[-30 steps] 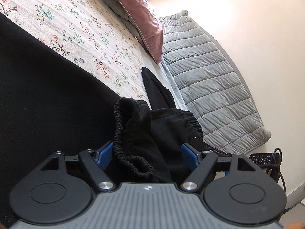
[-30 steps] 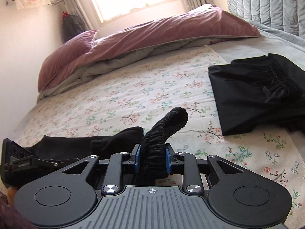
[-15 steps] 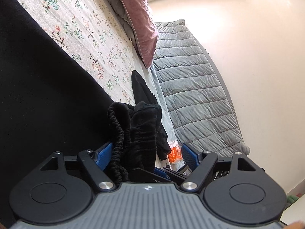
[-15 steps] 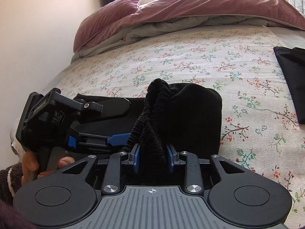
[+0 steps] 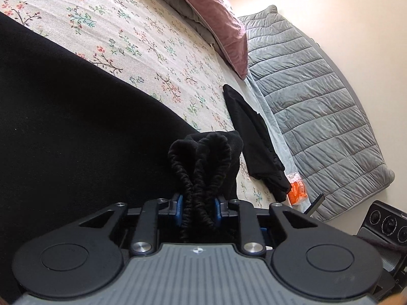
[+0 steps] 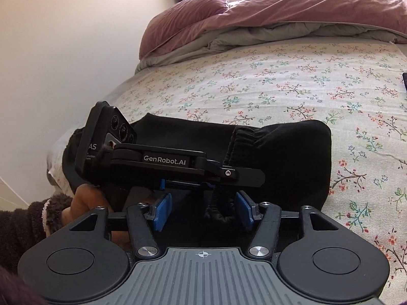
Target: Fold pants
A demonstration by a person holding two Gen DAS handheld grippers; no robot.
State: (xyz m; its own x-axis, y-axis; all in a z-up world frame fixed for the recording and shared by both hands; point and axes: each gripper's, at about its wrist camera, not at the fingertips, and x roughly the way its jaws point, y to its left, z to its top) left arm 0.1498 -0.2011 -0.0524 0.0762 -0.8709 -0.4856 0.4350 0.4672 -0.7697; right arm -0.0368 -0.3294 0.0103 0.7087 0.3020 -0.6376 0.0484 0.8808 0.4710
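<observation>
Floral bedsheet (image 5: 142,38) covers the mattress in both views, with a mauve pillow (image 6: 292,12) and duvet heaped at the upper edge of the right wrist view and a grey quilted blanket (image 5: 318,96) down the right side of the left wrist view.

Left wrist view, left to right: the black pants (image 5: 63,139) fill the left half of the frame as a flat dark panel lying on the sheet. At lower centre the left gripper (image 5: 198,209) is closing, its blue pads pressed on two gathered runs of the elastic waistband (image 5: 203,157), which loops up just above the jaws. Right of centre lies a second black garment (image 5: 251,142), apart from the pants, with an orange packet (image 5: 296,188) beside its lower end.

Right wrist view, left to right: a person's hand (image 6: 86,203) in a dark fleecy sleeve holds the left gripper's body at centre left. The pants lie across the middle of the frame. At lower centre the right gripper (image 6: 202,211) is opening; a strand of waistband stands between its pads, against the right pad and clear of the left, so it is not clamped.

Assessment: the fabric appears soft, light and limp, likely to sag and bunch wherever unsupported. The ribbed elastic band is the thickest, least slippery part and the sound place to grip; both layers should be caught together.
</observation>
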